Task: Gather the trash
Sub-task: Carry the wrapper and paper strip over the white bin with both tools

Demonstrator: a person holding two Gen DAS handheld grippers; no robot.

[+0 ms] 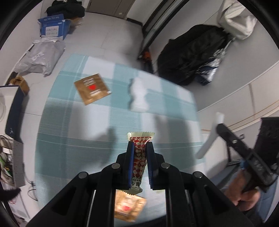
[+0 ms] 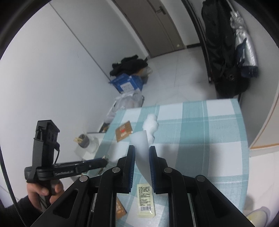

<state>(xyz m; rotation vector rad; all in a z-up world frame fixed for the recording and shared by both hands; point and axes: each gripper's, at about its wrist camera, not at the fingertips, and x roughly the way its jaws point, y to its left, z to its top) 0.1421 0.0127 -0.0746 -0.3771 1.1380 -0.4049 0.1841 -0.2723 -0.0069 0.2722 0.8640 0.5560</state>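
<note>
Desk (image 1: 57,132) with a blue-and-white checked cloth carries the loose trash. Left tool (image 1: 140,145) is clamped on a red-and-white checked snack wrapper (image 1: 139,153), held upright between its pads above the cloth. Right tool (image 2: 141,148) grips a white strip of paper (image 2: 142,145) that stands up between its fingers; the left wrist view shows the same strip (image 1: 210,138) projecting from that tool at the desk's right edge.

On the cloth lie a brown sachet with a red heart (image 1: 92,89), a crumpled white tissue (image 1: 138,94) near the middle, a second brown sachet (image 1: 129,206) blurred under the left tool, and a pale yellow sachet with a barcode (image 2: 145,200) just beneath the right tool. Tissue and far sachet lie well apart from both tools.

Beside the desk on the floor stand an open blue carton (image 1: 52,28), contents not discernible, with dark clothing (image 1: 66,8) piled behind it and a grey mailing bag (image 1: 40,57) in front. A small grey cup (image 2: 84,140) holds wooden sticks, next to a paper roll (image 2: 93,145). A black bag (image 1: 193,52) leans near the wall.
</note>
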